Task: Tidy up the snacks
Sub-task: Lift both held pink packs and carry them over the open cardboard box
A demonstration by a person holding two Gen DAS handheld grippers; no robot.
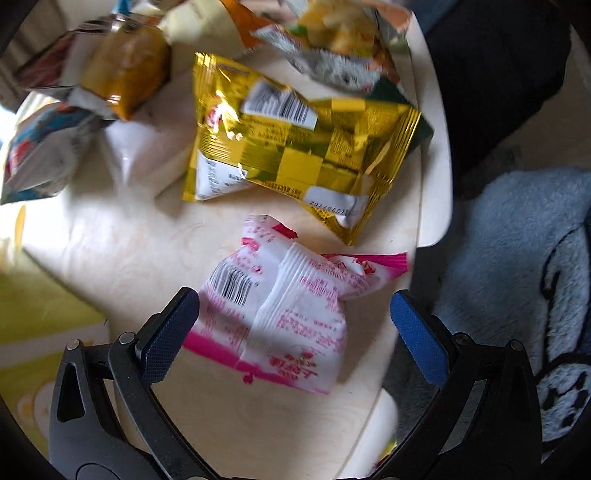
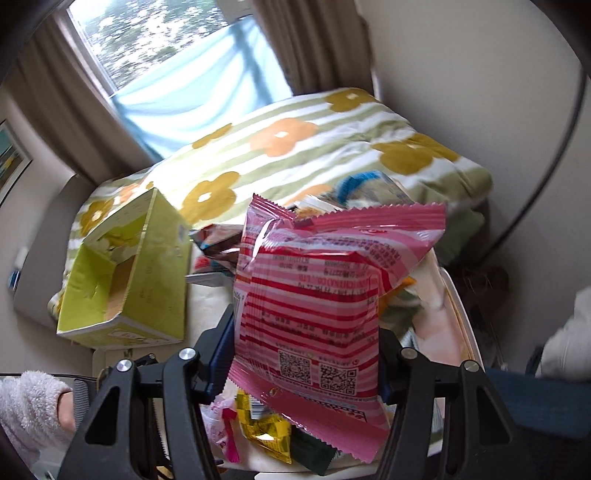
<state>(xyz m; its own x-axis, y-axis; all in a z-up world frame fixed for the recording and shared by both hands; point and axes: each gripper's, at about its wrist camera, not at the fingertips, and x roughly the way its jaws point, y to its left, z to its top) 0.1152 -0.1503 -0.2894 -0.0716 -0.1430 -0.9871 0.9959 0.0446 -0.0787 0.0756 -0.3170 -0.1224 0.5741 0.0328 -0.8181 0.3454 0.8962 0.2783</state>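
In the left wrist view my left gripper [image 1: 295, 314] is open, its blue pads either side of a white and pink snack packet [image 1: 280, 314] lying on the pale wooden table [image 1: 122, 258]. A gold foil packet [image 1: 291, 147] lies just beyond it. In the right wrist view my right gripper [image 2: 306, 354] is shut on a pink striped snack bag [image 2: 317, 306], held upright above the table. An open yellow-green box [image 2: 125, 280] stands to its left. More packets lie below, among them a gold one [image 2: 266, 435].
Several other snack packets [image 1: 122, 70] crowd the far side of the table. The table edge [image 1: 436, 166] runs on the right, with a blue fleece [image 1: 517, 266] below it. A flowered blanket [image 2: 295, 147] and a window [image 2: 155, 33] lie behind.
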